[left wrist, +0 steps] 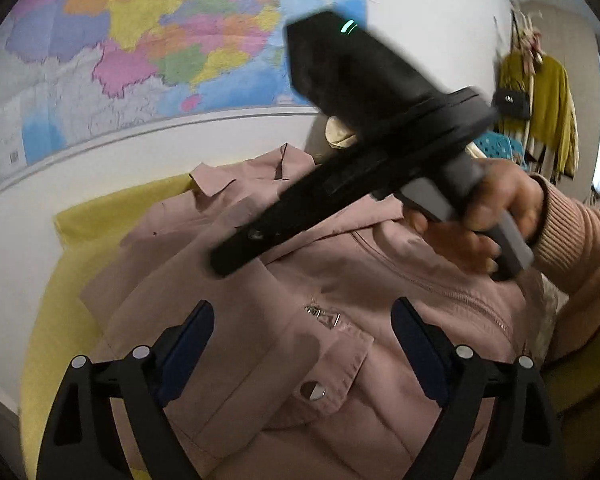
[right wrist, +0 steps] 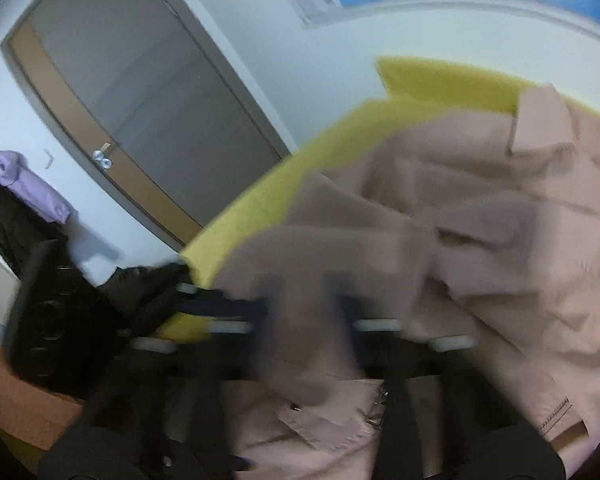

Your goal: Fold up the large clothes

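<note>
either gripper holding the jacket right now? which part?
Left gripper: open above the pink jacket, holding nothing. Right gripper: fabric seems to lie between its fingers, but motion blur hides any hold.

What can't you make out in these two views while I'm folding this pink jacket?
- Right gripper: right wrist view, motion blur; open or shut is unclear.
- Pink jacket: left wrist view, the right gripper's body covers its collar area; the frame edge cuts off its hem.
- Wall map: lettering too small.

Jacket [left wrist: 284, 248]: matt pink woven cloth, creased, with metal zip [left wrist: 324, 314] and shiny metal snap [left wrist: 313, 391]. Cover under it [left wrist: 100, 212]: matt yellow cloth. Left tongs [left wrist: 302, 340]: matt black plastic, dark blue pads [left wrist: 188, 350]. Sleeve [left wrist: 572, 232]: ribbed knit. Wall map [left wrist: 140, 40]: glossy paper.
</note>
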Action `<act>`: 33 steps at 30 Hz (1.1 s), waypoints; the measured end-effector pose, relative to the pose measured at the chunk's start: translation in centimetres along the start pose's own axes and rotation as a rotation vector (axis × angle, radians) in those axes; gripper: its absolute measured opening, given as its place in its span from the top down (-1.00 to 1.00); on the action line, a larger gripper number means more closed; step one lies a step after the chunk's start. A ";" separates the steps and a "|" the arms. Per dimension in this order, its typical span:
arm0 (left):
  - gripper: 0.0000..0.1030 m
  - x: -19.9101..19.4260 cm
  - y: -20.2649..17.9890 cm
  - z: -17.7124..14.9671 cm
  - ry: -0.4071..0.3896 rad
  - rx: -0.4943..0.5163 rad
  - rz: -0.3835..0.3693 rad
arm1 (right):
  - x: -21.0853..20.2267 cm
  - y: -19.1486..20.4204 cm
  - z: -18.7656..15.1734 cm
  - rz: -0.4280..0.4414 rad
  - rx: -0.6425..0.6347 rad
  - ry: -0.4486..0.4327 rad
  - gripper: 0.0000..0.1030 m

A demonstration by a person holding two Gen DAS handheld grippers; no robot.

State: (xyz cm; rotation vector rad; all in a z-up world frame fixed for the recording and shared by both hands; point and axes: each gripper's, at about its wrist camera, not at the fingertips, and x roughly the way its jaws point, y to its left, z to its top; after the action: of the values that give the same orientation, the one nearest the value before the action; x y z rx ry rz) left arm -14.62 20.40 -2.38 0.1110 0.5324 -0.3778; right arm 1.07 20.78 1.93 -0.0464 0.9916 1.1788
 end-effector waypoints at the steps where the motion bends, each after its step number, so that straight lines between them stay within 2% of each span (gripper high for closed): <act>1: -0.70 -0.7 0.3 -0.2 -0.009 0.003 0.010 | -0.6 -0.7 -0.1 -0.002 0.014 -0.025 0.99; 5: -0.80 -3.6 3.6 -0.8 -0.048 -0.074 0.081 | -4.2 -5.1 -1.0 -0.058 0.142 -0.104 0.99; 8: -0.80 -4.0 7.5 -1.7 -0.012 -0.158 0.201 | -5.5 -7.2 -1.8 -0.054 0.202 -0.103 0.81; 9: -0.80 -3.6 9.0 -2.2 0.018 -0.205 0.194 | -5.2 -6.9 -2.1 -0.038 0.186 -0.085 0.34; 11: -0.80 -2.5 11.2 -2.7 0.070 -0.274 0.181 | -4.1 -5.7 -2.1 -0.034 0.155 -0.066 -0.47; 12: -0.80 -2.0 11.9 -2.9 0.087 -0.296 0.159 | -3.7 -5.2 -2.1 -0.042 0.135 -0.061 -0.49; 14: -0.80 -0.9 12.7 -3.3 0.120 -0.347 0.035 | -2.3 -3.8 -2.2 -0.047 0.110 -0.041 -0.49; 15: -0.74 -0.5 12.6 -3.2 0.135 -0.346 0.031 | -2.1 -3.6 -2.1 -0.036 0.116 -0.044 -0.49; 16: -0.60 0.3 12.1 -2.9 0.170 -0.324 0.034 | -2.0 -3.6 -2.0 -0.020 0.128 -0.048 -0.49; 17: 0.03 0.8 11.5 -2.6 0.188 -0.303 0.024 | -2.0 -3.7 -1.9 -0.010 0.144 -0.056 -0.49; 18: 0.45 1.0 10.9 -2.0 0.189 -0.298 0.012 | -2.1 -3.7 -1.9 -0.009 0.148 -0.062 -0.49; 20: 0.65 0.8 9.8 -0.6 0.148 -0.281 -0.021 | -3.3 -4.3 -1.9 -0.018 0.156 -0.083 -0.49; 21: 0.68 0.6 9.3 0.1 0.121 -0.270 -0.038 | -3.8 -4.4 -2.0 -0.021 0.160 -0.095 -0.49; 24: 0.68 0.4 6.2 3.1 0.030 -0.204 -0.116 | -6.9 -5.1 -3.1 -0.031 0.172 -0.150 -0.49; 25: 0.67 0.7 4.8 4.3 0.000 -0.186 -0.175 | -8.0 -5.2 -3.5 -0.038 0.177 -0.174 -0.49; 28: 0.44 3.1 1.4 6.2 0.003 -0.131 -0.255 | -11.1 -6.0 -4.8 -0.048 0.217 -0.250 -0.54; 29: 0.25 4.1 0.2 6.4 0.014 -0.105 -0.287 | -12.2 -6.4 -5.5 -0.050 0.241 -0.274 -0.58; 30: -0.18 5.1 -0.7 6.4 0.035 -0.093 -0.312 | -12.7 -6.6 -5.9 -0.051 0.252 -0.283 -0.60; 32: -0.66 7.5 -2.4 6.3 0.103 -0.090 -0.322 | -13.3 -6.9 -6.9 -0.068 0.274 -0.286 -0.69; 33: -0.69 8.0 -2.9 6.0 0.118 -0.083 -0.304 | -13.3 -6.9 -7.4 -0.068 0.280 -0.279 -0.71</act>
State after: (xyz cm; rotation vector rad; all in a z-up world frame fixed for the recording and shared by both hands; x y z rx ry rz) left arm -6.53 13.93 -1.40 -0.0291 0.6832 -0.6478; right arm 1.51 4.10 3.26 0.2971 0.8907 0.9451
